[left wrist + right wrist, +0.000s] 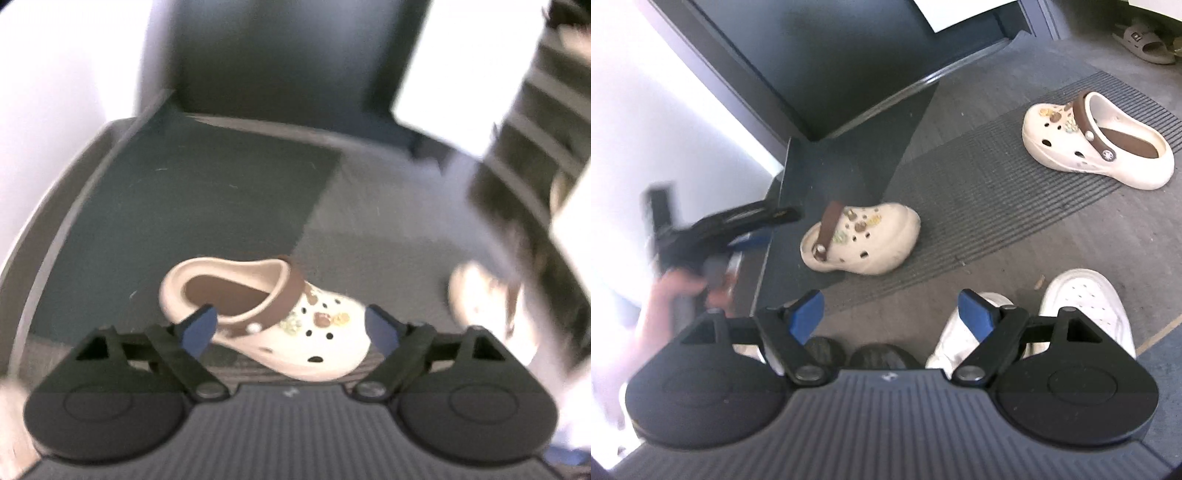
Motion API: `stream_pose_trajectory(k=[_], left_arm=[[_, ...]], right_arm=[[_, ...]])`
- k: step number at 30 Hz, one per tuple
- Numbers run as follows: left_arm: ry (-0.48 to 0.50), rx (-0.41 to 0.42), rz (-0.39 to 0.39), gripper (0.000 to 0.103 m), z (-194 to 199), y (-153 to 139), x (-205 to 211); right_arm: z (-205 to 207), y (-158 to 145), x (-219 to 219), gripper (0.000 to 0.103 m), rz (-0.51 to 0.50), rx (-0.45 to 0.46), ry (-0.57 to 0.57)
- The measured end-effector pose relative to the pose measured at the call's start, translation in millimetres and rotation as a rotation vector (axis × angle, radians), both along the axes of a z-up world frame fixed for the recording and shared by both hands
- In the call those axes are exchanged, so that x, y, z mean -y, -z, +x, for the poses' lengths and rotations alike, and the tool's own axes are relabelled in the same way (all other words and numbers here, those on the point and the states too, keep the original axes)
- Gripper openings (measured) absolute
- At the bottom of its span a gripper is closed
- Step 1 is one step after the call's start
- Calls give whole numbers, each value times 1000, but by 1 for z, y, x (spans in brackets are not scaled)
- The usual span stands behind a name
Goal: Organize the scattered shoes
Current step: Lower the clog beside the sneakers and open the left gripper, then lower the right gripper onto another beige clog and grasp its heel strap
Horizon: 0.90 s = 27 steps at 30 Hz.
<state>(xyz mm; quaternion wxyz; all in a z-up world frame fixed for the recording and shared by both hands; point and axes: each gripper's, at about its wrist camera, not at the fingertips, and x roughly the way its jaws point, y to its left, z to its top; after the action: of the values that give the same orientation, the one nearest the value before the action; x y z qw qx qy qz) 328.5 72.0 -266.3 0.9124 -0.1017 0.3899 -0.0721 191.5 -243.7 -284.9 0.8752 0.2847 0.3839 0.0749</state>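
In the left wrist view, the left hand-held gripper is standing released, its blue pads spread wide and pressing on nothing. A cream clog with a brown strap and small charms is lying on the grey floor just ahead of it and between the line of its two fingers, heel toward the left finger and toe toward the right one. Farther to the right of that hand-held gripper a second pale shoe is showing, too blurred to describe.

In the right wrist view, a hand is gripping the left hand-held gripper, blurred, off to the left of the right hand-held gripper. The right hand-held gripper is also standing released, with nothing between its pads. Ahead of it and slightly left, the cream clog is resting on the floor beside a ribbed mat. Ahead and far to the right, its matching clog is sitting upright on the mat, well apart from the first. Just beyond the right finger, white sneakers are showing.
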Motion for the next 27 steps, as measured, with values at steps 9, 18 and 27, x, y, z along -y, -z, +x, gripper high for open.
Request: stream_pose_trajectory(k=[9,18,27], left_arm=[[-273,31,71,103,-90,-1,-87],[-321,-46,44,102,-111,28,-112],[-368,-64,45,100,-113,29,-137]], right_arm=[[81,-23,-61,82,-139,-107,-175],[251,-28,-171,81,-313,-212,-192],[316,48,-192,81,-393,-392,-15]])
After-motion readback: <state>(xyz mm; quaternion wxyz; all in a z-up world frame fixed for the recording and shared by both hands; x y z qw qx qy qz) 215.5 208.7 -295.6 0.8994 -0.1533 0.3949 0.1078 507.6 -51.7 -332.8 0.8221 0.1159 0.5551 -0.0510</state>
